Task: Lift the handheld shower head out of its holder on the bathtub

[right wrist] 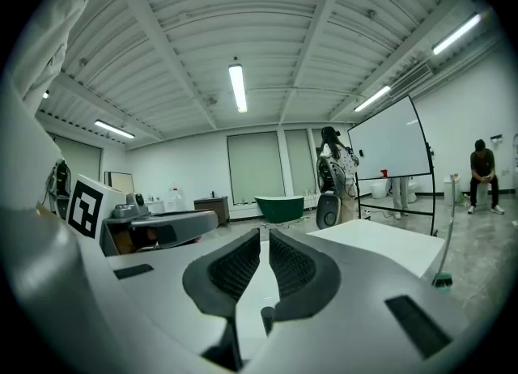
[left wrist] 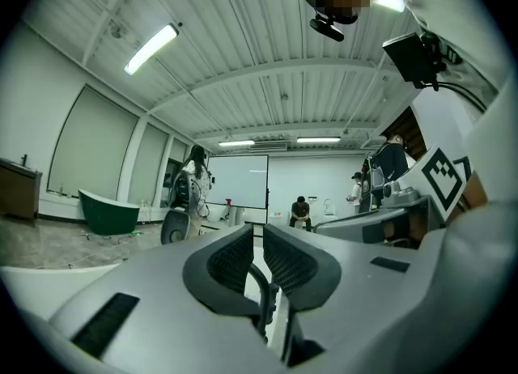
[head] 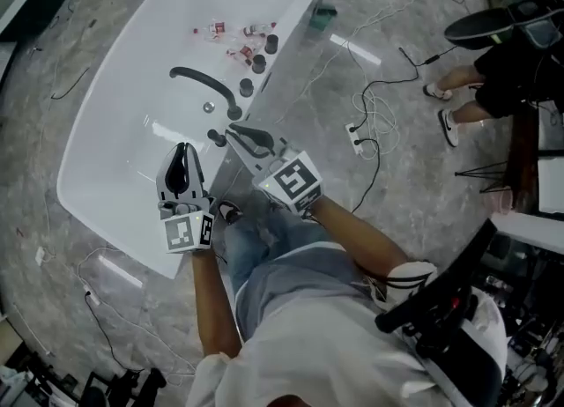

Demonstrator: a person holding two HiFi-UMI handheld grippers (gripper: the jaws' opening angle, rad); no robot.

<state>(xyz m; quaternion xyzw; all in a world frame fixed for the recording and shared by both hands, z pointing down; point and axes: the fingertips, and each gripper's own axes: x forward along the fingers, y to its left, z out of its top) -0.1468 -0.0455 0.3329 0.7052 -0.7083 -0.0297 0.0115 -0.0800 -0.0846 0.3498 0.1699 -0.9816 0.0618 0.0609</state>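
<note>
The handheld shower head (head: 216, 137) looks to be the nearest of the black fittings in the row along the right rim of the white bathtub (head: 106, 114). It is a small dark knob with a short stem, just near of the base of the curved black spout (head: 201, 82) that arcs out over the basin. This is a judgement, since from steeply above none of the fittings shows its full shape. It lies just to the left of the right gripper (head: 236, 135), close to the tips but apart from them. The right gripper's pads are pressed almost together with nothing between them. In the right gripper view a dark round stub (right wrist: 266, 316) shows low in the slit between the pads, probably that same fitting seen end-on from the side. The left gripper (head: 182, 150) hangs over the inside of the tub, a little nearer the person and to the left of the fitting. Its pads are also drawn together and empty. The right gripper is the nearer of the two. If the fitting stands upright in its holder, as it seems to, its long axis is vertical. The jaws would then have to part, come in level around the stem, and draw it straight up.
</note>
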